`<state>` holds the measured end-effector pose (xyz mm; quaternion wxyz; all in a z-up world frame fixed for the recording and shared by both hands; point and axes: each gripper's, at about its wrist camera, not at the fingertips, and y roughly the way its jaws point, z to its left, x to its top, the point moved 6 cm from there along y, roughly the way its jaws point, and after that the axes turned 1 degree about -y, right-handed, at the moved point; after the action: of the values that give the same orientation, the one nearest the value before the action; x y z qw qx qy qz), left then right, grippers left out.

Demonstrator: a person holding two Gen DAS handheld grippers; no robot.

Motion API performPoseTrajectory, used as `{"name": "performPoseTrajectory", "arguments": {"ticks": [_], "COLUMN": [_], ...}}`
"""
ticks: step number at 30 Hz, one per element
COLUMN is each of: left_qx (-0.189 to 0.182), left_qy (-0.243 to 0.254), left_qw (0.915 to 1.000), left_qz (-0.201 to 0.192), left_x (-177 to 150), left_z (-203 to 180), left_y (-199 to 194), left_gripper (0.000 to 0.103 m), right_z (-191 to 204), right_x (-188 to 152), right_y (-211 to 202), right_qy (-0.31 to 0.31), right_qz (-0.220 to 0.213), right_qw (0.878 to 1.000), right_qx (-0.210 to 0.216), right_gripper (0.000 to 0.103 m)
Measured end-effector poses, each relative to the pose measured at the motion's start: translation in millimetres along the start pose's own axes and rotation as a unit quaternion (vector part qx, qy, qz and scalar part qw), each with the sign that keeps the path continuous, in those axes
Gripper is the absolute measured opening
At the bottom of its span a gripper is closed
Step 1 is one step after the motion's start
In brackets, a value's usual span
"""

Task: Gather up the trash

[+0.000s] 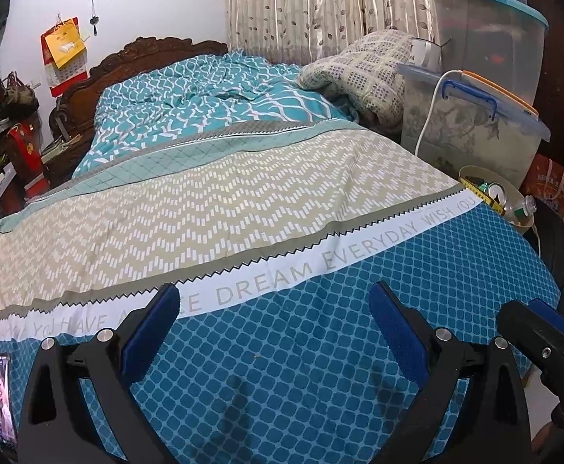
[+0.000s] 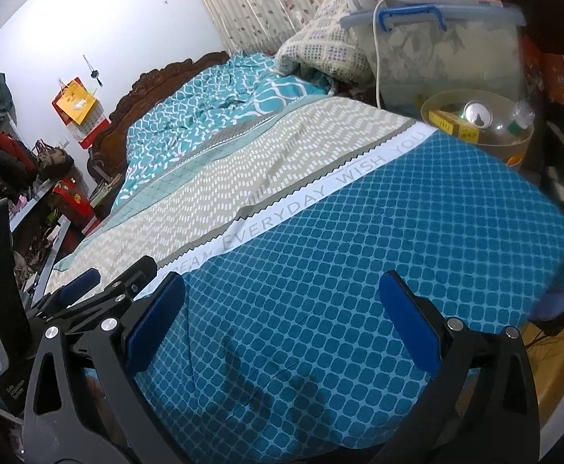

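White lettering band across the teal lattice-print bedspread (image 1: 320,348) reads "DREAM EVERYDAY WISH YOU". Both tools hover low over the bed's foot, side by side. Left gripper (image 1: 274,332) has its blue-padded fingers spread wide, holding nothing; right gripper (image 2: 282,321) is likewise spread and empty. Beige round trash bin (image 2: 521,147) sits beside the bed's far right edge, well ahead and right of both grippers, holding a silver-topped drink can (image 2: 477,114), a clear plastic bottle (image 2: 510,123) and a yellow carton (image 2: 452,123).
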<state>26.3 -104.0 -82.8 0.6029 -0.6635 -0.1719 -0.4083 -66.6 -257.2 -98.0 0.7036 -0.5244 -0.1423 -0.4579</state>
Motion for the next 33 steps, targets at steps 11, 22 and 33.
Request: {"name": "performPoseTrajectory", "arguments": {"ticks": [11,22,33], "left_qx": [0.027,0.044,0.047], "left_qy": [0.006,0.023,0.020], "left_qw": [0.9996,0.9987,0.9986], "left_qz": [-0.007,-0.012,-0.010], "left_x": [2,1,1], "left_z": [6,4,5], "left_y": [-7,-11,-12], "left_gripper": [0.094,0.094,0.094], "right_z": [-4,-16,-12], "right_x": [4,4,3], "right_y": [-15,-20,-22], "right_qy": [0.005,0.026,0.025], "right_qz": [-0.015,-0.017,-0.022], "right_qw": [1.000,0.999,0.999], "right_qx": [-0.013,-0.022,-0.026], "right_gripper": [0.099,0.100,0.100]}}
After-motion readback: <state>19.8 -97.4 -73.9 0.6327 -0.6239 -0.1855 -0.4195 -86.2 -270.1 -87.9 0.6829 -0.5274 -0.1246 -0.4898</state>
